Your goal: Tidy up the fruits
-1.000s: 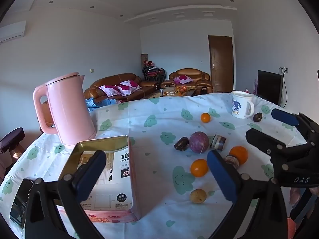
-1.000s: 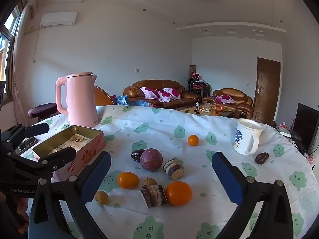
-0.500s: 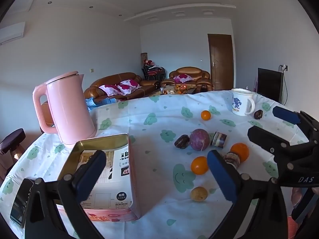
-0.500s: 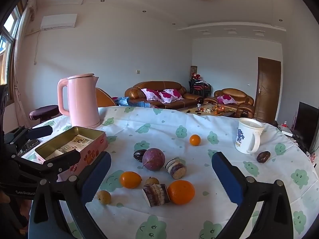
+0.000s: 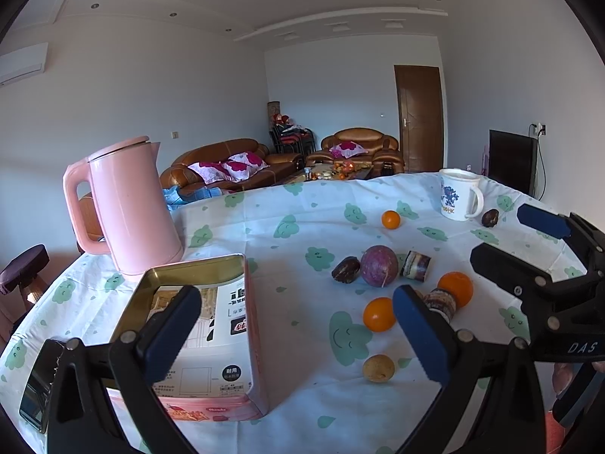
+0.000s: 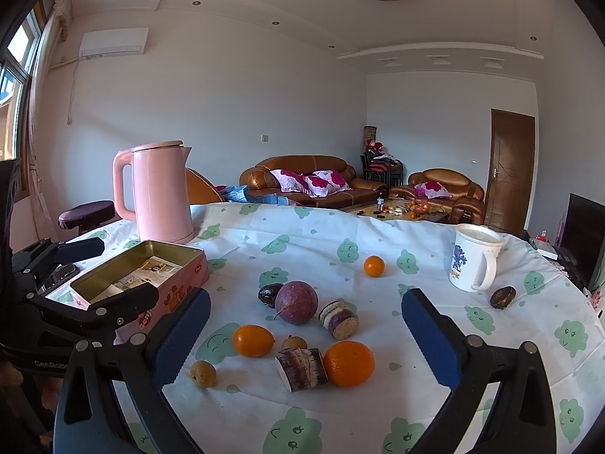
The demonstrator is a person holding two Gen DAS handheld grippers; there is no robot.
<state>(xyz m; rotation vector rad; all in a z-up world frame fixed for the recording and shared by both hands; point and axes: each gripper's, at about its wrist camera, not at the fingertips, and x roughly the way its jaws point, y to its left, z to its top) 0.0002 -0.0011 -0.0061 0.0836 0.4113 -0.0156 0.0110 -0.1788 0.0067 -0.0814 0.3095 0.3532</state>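
An open pink tin box (image 5: 242,344) (image 6: 177,287) sits on the cloth-covered table at the left. To its right lie loose fruits: a purple passion fruit (image 5: 379,266) (image 6: 296,302), an orange (image 5: 456,288) (image 6: 349,363), a smaller orange (image 5: 379,314) (image 6: 252,339), a longan (image 5: 378,368) (image 6: 203,373), a dark fruit (image 5: 346,269) and sugarcane pieces (image 5: 416,265) (image 6: 302,369). My left gripper (image 5: 293,302) hangs open between the box and the fruits. My right gripper (image 6: 306,300) is open above the fruit cluster, holding nothing.
A pink kettle (image 5: 132,204) stands behind the box. At the far right are a white mug (image 5: 459,195), a small orange (image 5: 390,219) and a dark fruit (image 5: 490,217). A phone (image 5: 38,386) lies at the table's left edge. A stool (image 6: 87,213) stands beyond the table.
The right wrist view has drifted slightly, so the scene sits a little further right. Both grippers stay open and no fruit has moved.
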